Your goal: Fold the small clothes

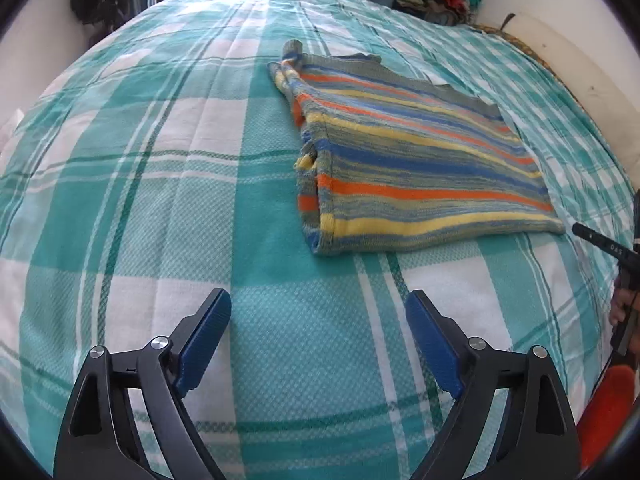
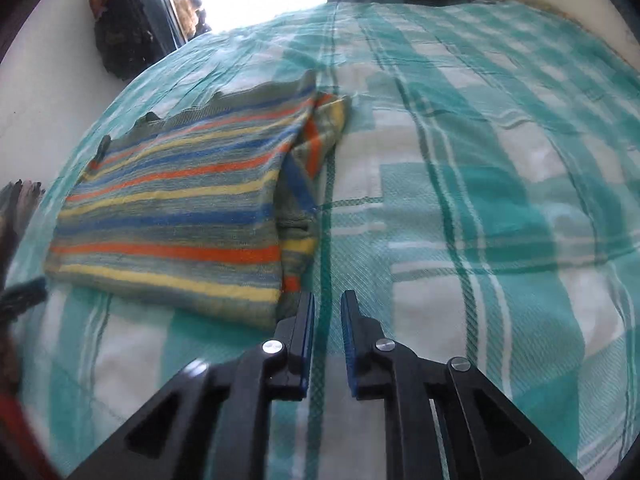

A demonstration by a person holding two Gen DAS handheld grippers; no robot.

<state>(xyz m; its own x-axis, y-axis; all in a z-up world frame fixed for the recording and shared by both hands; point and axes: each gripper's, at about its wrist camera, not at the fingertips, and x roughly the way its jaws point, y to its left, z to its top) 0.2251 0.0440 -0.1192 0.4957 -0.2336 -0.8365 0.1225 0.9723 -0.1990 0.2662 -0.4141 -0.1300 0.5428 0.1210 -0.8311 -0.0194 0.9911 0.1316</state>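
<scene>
Striped shirt (image 1: 420,160) lies flat on the bedspread (image 1: 160,200), both side edges apparently folded in; crosswise fold likely remains. Left gripper (image 1: 318,312) spread wide, empty, shirt at its 1 o'clock. Right gripper (image 2: 326,306) narrowly parted, empty, shirt corner at its 10 o'clock.

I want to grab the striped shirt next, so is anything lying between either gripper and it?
Nothing visible: only bare checked bedspread lies between the left gripper and the striped shirt; the right gripper is beside its corner.
</scene>
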